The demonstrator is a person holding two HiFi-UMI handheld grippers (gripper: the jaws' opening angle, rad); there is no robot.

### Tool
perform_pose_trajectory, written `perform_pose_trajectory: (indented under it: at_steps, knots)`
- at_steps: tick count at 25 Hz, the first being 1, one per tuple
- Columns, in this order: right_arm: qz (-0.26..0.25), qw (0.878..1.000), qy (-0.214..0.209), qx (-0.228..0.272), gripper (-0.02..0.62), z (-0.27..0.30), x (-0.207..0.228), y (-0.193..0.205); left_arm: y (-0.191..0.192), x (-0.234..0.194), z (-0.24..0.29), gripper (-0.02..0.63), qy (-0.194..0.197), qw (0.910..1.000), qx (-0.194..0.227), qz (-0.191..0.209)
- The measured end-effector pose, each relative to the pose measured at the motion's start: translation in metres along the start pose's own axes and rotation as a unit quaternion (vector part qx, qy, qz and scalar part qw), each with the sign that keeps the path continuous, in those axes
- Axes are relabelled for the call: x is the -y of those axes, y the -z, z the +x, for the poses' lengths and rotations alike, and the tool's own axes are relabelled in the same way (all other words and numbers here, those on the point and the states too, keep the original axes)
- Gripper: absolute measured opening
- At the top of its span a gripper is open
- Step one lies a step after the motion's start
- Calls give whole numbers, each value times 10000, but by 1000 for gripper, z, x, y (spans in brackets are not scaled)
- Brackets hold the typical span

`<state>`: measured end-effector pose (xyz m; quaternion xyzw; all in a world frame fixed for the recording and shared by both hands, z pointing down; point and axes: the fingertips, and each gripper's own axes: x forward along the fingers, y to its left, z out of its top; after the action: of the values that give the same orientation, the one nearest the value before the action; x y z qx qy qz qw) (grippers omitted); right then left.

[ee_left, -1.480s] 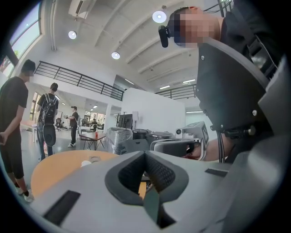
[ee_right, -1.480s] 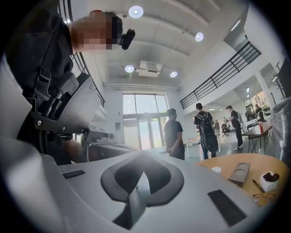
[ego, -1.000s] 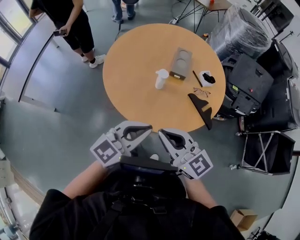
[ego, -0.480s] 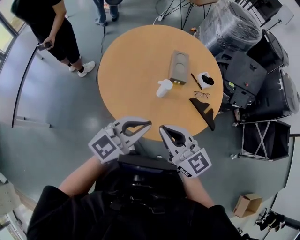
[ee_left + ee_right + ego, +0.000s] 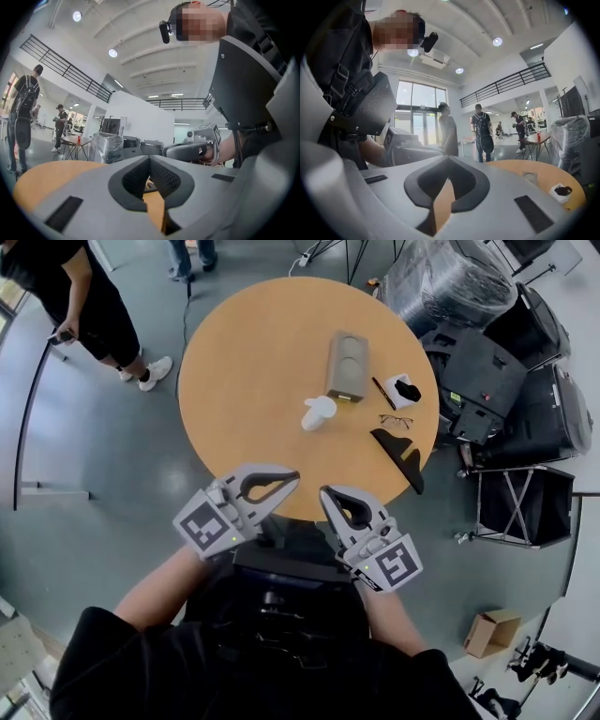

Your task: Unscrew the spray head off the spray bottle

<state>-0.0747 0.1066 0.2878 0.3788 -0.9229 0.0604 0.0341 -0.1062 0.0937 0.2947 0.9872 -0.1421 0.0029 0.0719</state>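
The white spray bottle (image 5: 312, 412) stands near the middle of the round wooden table (image 5: 234, 381), its spray head on. My left gripper (image 5: 294, 477) and right gripper (image 5: 323, 493) hover side by side over the table's near edge, well short of the bottle. Both point roughly level and both are shut with nothing between the jaws. In the left gripper view the closed jaws (image 5: 150, 157) fill the lower picture, with the right gripper (image 5: 190, 150) beside them. The right gripper view shows its closed jaws (image 5: 449, 158). The bottle shows in neither gripper view.
Past the bottle lie a grey moulded tray (image 5: 345, 366), a pen (image 5: 382, 393), glasses (image 5: 397, 420), a white and black item (image 5: 403, 390) and a black wedge-shaped piece (image 5: 403, 457). Black cases (image 5: 487, 381) crowd the right side. A person (image 5: 75, 296) stands at far left.
Both grippers have come forward together, from over the floor to the table's near edge. The table and bottle now sit closer. Both have stayed shut.
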Motion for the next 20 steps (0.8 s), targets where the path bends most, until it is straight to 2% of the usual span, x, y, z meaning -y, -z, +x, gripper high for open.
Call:
perform_pose_trajectory:
  at_steps: [4,8,15,20]
  knots:
    - [-4,9999,-167,11,14,-2,31,6,4,-12,30,6,-134,9999,-23,94]
    - [-61,9991,-418,24,14,-1,66,4,1,-27,59,6,-432,9989,50,184]
    - [42,9971,-765,37,15,7,154,34,31,-70,123,6,-1058,9932,93,478]
    - [13,9948,-1007,-164,15,20,182,59,59,-103,137,11,-1642,9862,-127,151]
